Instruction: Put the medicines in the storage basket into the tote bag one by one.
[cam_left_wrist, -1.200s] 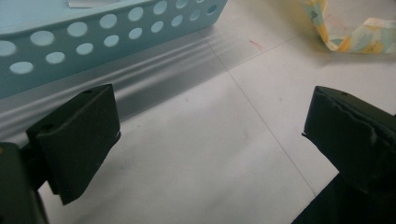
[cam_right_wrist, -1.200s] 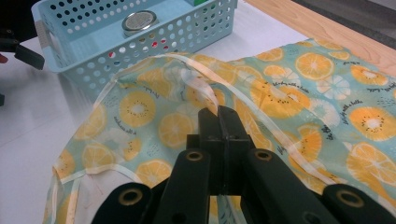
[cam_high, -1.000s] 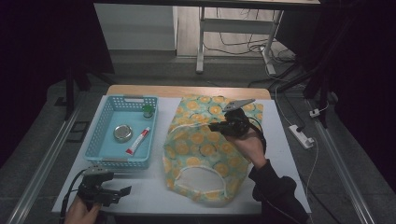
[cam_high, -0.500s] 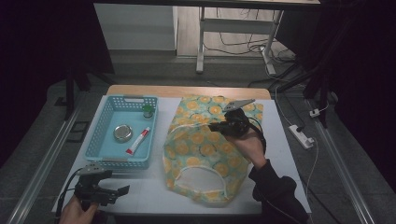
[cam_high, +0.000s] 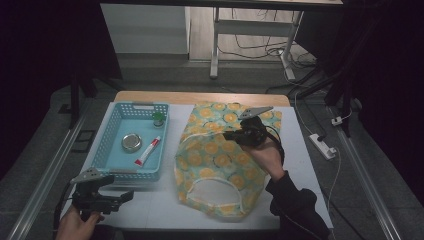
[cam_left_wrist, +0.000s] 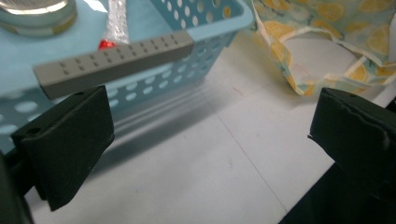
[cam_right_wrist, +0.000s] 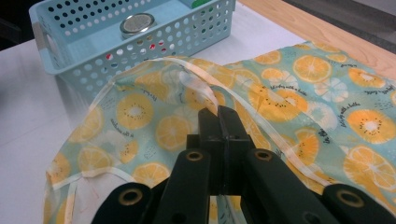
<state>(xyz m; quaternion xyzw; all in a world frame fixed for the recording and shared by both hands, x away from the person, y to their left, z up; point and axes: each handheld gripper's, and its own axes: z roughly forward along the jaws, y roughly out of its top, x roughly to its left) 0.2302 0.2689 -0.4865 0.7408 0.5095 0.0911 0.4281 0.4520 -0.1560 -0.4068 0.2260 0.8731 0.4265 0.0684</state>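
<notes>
A fruit-print fabric bag (cam_high: 220, 165) with orange slices lies in the middle of the white table. My right gripper (cam_high: 231, 135) hovers over its far half, jaws shut on the bag's white trim (cam_right_wrist: 208, 95), which tents up to the tips of the right gripper (cam_right_wrist: 218, 112). My left gripper (cam_high: 119, 191) is held above the table's near left corner, just in front of the blue basket (cam_high: 107, 135). In the left gripper view the left gripper (cam_left_wrist: 210, 140) stands wide open with nothing between its fingers, and white table lies under it.
The blue basket (cam_left_wrist: 224, 28) has a grey handle (cam_left_wrist: 114, 60) and holds a round tin (cam_high: 131, 142), a white tube with a red cap (cam_high: 148, 151) and a small green item (cam_high: 158, 119). A power strip (cam_high: 322, 145) lies off the table's right edge.
My left gripper has risen a little above the table's front left corner. The right gripper and the bag have stayed where they were.
</notes>
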